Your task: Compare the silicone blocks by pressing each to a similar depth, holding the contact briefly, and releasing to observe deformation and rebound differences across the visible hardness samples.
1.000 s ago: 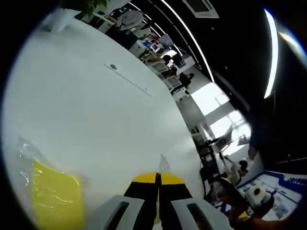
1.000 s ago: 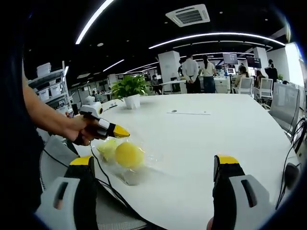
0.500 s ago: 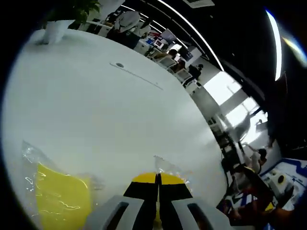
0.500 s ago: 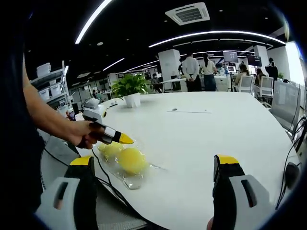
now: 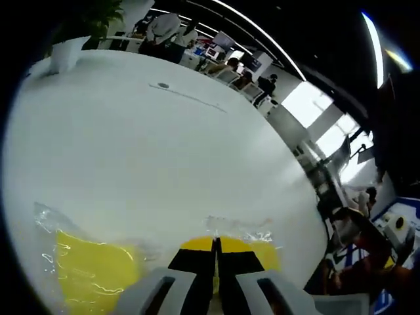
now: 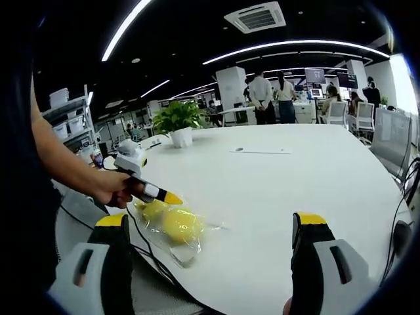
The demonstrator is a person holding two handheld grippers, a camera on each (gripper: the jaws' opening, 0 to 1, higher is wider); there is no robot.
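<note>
The left gripper (image 5: 215, 246) has its jaws pressed together, holding nothing. Its yellow tips sit right at the bagged yellow silicone blocks (image 6: 172, 222) on the white table (image 6: 308, 177). The right gripper (image 6: 213, 226) is wide open and empty, blocks between its fingers, farther off.

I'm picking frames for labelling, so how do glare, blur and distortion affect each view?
Left gripper view: strong fisheye curve, window glare at upper right, the shut left claw soft, wrapped yellow blocks with small highlights. Right gripper view: fairly sharp, ceiling strips bright, bagged yellow blocks readable, open right claw slightly blurred.
</note>
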